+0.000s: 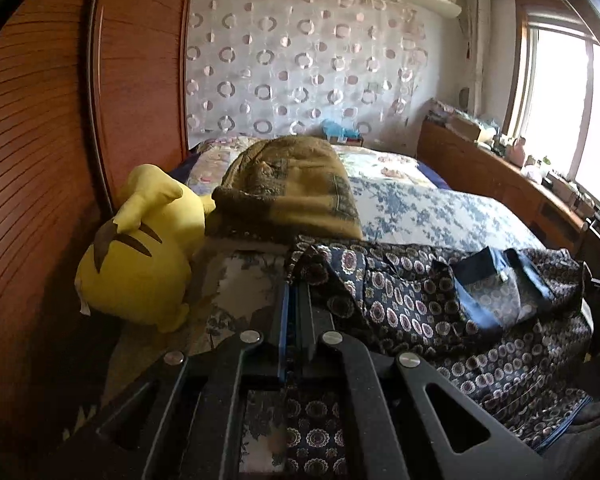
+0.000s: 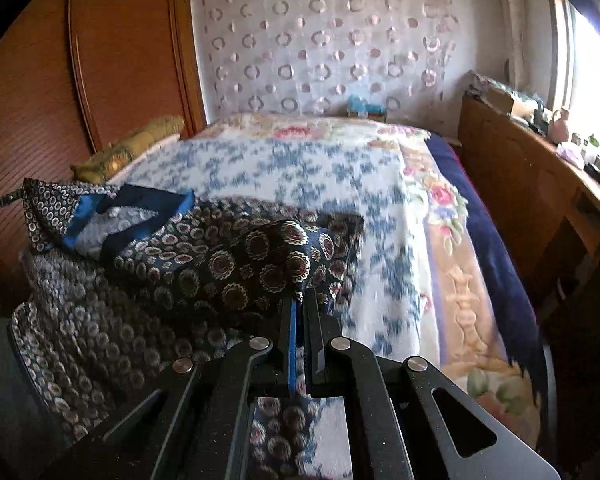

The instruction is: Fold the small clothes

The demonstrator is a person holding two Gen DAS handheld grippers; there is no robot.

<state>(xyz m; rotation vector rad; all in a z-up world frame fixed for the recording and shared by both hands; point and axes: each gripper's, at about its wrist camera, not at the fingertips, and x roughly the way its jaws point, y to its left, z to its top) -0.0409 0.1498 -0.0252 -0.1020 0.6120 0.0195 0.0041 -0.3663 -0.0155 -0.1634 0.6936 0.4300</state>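
Note:
A dark navy garment [image 1: 412, 304] printed with round medallions and trimmed in blue lies spread over the near end of the bed. In the left wrist view my left gripper [image 1: 295, 290] is shut on its left edge, with cloth pinched between the fingers. In the right wrist view the same garment [image 2: 220, 264] bulges up in a fold, and my right gripper [image 2: 300, 300] is shut on its right edge. The left gripper's tip [image 2: 0, 203] shows at the far left of that view, holding the garment's other corner off the bed. The blue-lined neckline [image 2: 140, 208] faces up.
A yellow plush toy [image 1: 136, 248] and a folded olive blanket [image 1: 288, 192] lie by the wooden wardrobe [image 1: 40, 160]. The blue floral bedspread [image 2: 300, 168] stretches beyond the garment. A wooden cabinet [image 2: 512, 184] with clutter on top runs under the window on the right.

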